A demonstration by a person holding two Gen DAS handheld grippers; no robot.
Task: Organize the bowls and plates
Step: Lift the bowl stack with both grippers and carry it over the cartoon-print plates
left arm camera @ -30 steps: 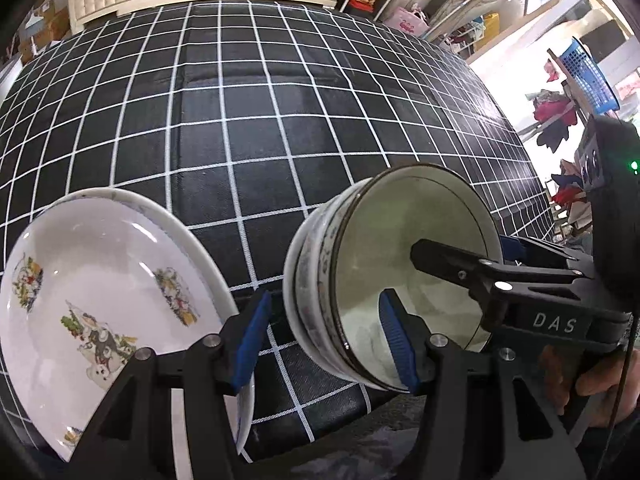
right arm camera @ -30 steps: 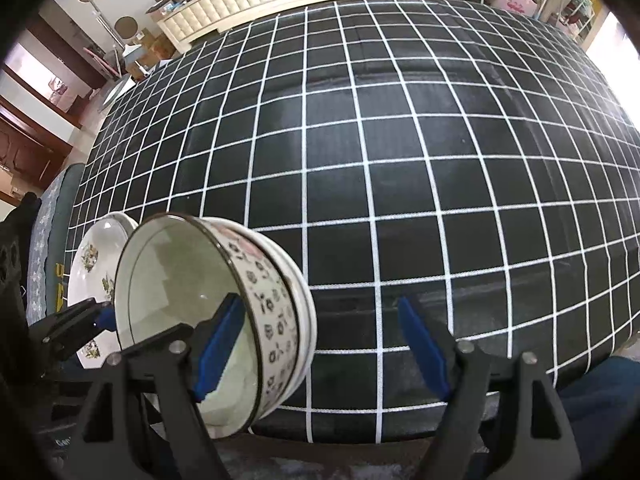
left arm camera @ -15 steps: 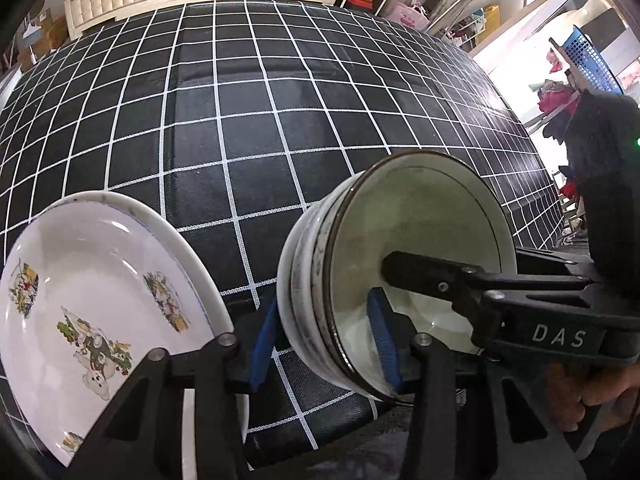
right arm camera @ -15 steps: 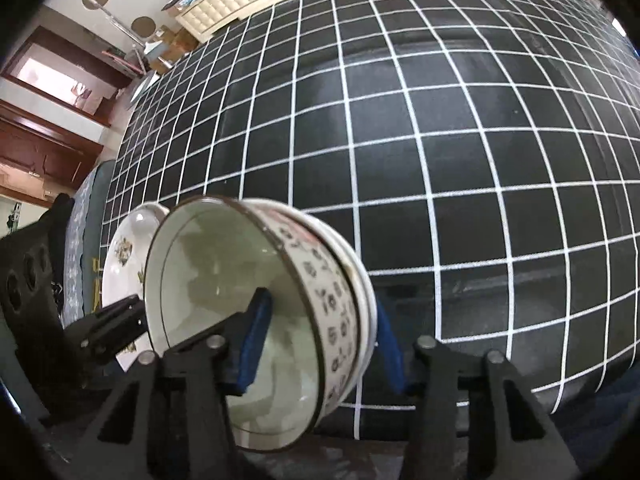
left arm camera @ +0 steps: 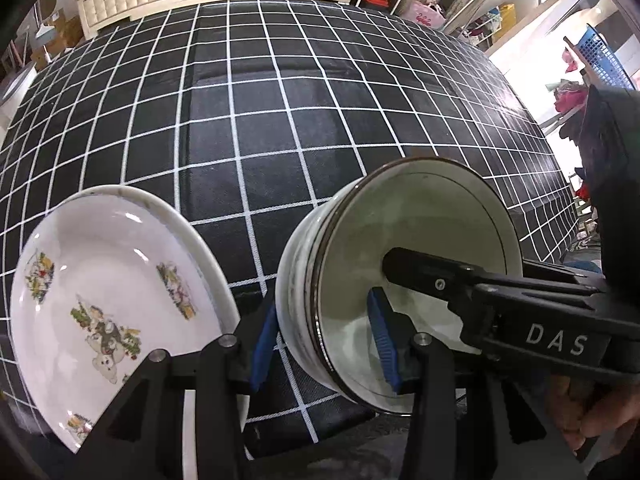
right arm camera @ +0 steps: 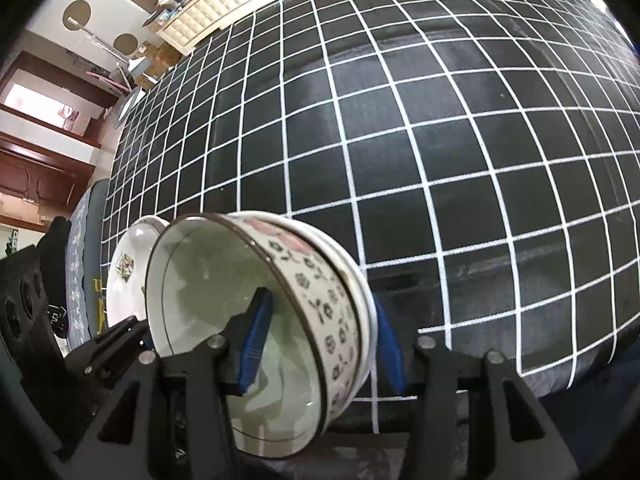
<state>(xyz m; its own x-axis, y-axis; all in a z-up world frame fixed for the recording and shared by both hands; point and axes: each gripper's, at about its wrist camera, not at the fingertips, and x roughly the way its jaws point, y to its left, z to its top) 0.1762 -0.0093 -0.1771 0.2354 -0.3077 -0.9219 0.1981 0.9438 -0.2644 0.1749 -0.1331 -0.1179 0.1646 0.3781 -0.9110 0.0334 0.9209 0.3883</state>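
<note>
Partly hidden, the stack of bowls (left arm camera: pixel 400 280) stands on edge at the near rim of the table (left arm camera: pixel 280 120), its lower rim cut off behind black tool frames in both views, so how many bowls nest together is hard to tell; at least two rims show in the right wrist view (right arm camera: pixel 280 320). The left tool (left arm camera: pixel 324 344) pinches the stack's wall, one blue pad (left arm camera: pixel 382 336) inside the glossy pale-green hollow and the other behind the outer wall, mostly covered by it. The right tool (right arm camera: pixel 316 336) grips the same stack likewise, one blue pad (right arm camera: pixel 254 340) inside and its partner half concealed behind the flared foot. A second ago both tools were spread wide around the stack; since then the fingers have closed onto it, and the stack looks tipped slightly more in the right view. The outer bowl is round, smooth ceramic, cream with dark flower prints, pink blotches and a thin dark rim band. To the left, a white shallow plate (left arm camera: pixel 112 280) with small cartoon prints leans beside the stack, its lower edge blocked by the left tool's frame; in the right wrist view only a sliver of it (right arm camera: pixel 128 272) peeks out behind the bowls. A black cloth with a white grid covers the table, faintly creased. A hand (left arm camera: pixel 592 412) shows at the lower right, cropped by the frame.
</note>
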